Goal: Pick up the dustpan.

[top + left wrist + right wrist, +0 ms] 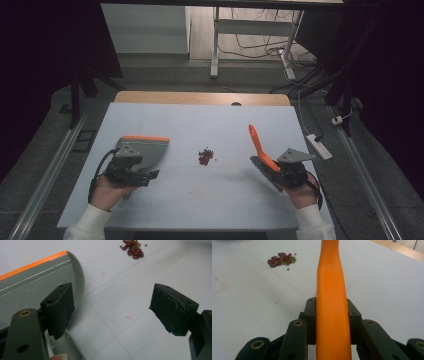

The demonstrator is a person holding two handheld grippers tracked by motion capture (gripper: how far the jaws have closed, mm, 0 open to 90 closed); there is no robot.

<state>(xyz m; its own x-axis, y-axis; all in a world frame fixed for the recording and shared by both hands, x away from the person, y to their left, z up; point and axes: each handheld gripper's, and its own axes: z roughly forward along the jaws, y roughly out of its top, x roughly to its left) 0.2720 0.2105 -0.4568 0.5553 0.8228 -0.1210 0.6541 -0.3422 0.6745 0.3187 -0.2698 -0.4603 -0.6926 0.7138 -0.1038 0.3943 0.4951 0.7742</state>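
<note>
A small pile of red and green beans (205, 156) lies mid-table, also seen as beans (132, 247) and beans (280, 259). A grey dustpan (145, 147) with an orange rim rests flat at the left. My left gripper (149, 176) stands open just in front of it. In the left gripper view its jaws are wide apart around bare table (112, 310), with the dustpan (30, 282) beside the left jaw. My right gripper (282, 172) is shut on the orange handle (332, 290) of a brush (259, 145), whose handle rises up and away and whose grey bristles (262, 170) are low.
The white table top (200, 200) has a wooden strip (200, 97) along its far edge. A white power strip (320, 146) and cables lie on the floor to the right. Desk legs (215, 45) stand beyond the table.
</note>
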